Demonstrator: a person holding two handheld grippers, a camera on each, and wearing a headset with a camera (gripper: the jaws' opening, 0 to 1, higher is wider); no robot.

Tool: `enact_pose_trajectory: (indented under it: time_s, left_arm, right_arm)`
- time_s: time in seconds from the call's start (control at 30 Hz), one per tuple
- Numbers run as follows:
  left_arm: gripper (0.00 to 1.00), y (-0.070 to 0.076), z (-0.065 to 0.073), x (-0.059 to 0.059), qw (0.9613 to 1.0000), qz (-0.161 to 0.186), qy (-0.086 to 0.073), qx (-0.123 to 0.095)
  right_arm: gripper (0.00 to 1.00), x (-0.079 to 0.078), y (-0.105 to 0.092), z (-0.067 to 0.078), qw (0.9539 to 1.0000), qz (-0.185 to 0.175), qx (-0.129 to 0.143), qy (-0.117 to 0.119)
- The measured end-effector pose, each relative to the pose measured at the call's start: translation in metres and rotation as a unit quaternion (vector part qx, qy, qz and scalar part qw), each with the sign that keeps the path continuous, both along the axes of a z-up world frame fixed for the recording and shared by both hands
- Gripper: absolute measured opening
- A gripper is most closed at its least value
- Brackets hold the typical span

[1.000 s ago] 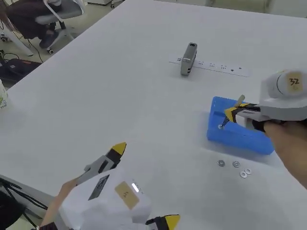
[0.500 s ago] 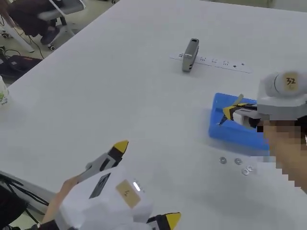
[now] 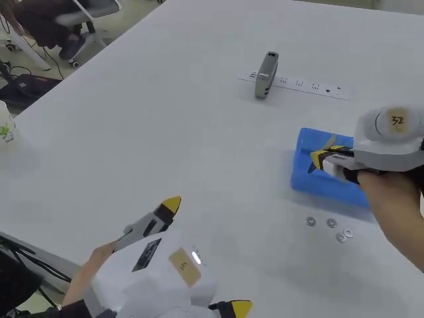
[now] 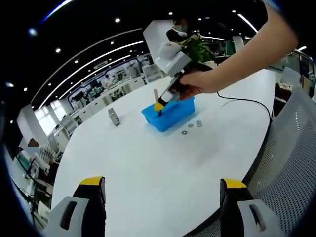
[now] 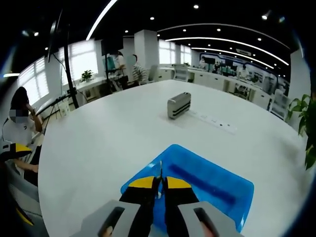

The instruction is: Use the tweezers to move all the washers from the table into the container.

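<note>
My right gripper (image 3: 319, 159) is shut on thin metal tweezers (image 5: 160, 173), whose tips hang over the blue container (image 3: 305, 182), near its left end. I cannot tell whether the tips hold a washer. Several small metal washers (image 3: 331, 224) lie on the white table just in front of the container. My left gripper (image 3: 204, 256) stays near the table's front edge, open, with nothing between its yellow-tipped fingers. The left gripper view shows that gripper (image 4: 162, 183) open, with the container (image 4: 170, 116), the washers (image 4: 190, 129) and the right gripper (image 4: 160, 105) far ahead.
A small grey metal box (image 3: 266, 73) stands on end at the back beside a flat white power strip (image 3: 311, 86). A cup (image 3: 5, 129) sits at the table's far left edge. Office chairs stand beyond the left edge.
The right gripper and tweezers have drawn back slightly to the right and lifted over the container. The left gripper has hardly moved. The head camera has shifted a little.
</note>
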State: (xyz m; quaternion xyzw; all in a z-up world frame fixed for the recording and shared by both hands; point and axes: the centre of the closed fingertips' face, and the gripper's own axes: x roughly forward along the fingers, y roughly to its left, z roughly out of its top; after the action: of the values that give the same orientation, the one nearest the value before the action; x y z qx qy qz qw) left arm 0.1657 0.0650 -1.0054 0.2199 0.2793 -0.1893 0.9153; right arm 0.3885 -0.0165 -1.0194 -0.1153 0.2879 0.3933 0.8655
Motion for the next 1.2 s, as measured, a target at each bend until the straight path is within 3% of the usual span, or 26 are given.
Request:
enact_pose_trajectory:
  time_s: [0.3,0.47,0.7,0.93,1.2]
  left_arm:
    - [0.99,-0.002,-0.001,-0.001,1.0000,-0.004,0.004,0.000]
    - [0.99,-0.004,-0.007,-0.004,0.9997,-0.012,0.020,0.005]
    - [0.99,-0.004,-0.007,-0.004,0.9997,-0.012,0.018,0.006]
    - [0.99,-0.006,-0.007,-0.005,0.9996,-0.017,0.019,0.008]
    - [0.99,-0.006,-0.007,-0.005,0.9997,-0.017,0.018,0.007]
  right_arm:
    - [0.03,-0.002,-0.002,0.005,1.0000,0.005,-0.005,-0.001]
    - [0.03,-0.007,-0.005,0.024,0.9998,0.003,0.018,-0.007]
    - [0.03,-0.019,-0.013,0.052,0.9983,-0.003,0.053,-0.023]
    - [0.03,-0.041,-0.021,0.074,0.9940,-0.011,0.107,-0.019]
    - [0.03,-0.062,-0.029,0.070,0.9931,-0.008,0.116,-0.008]
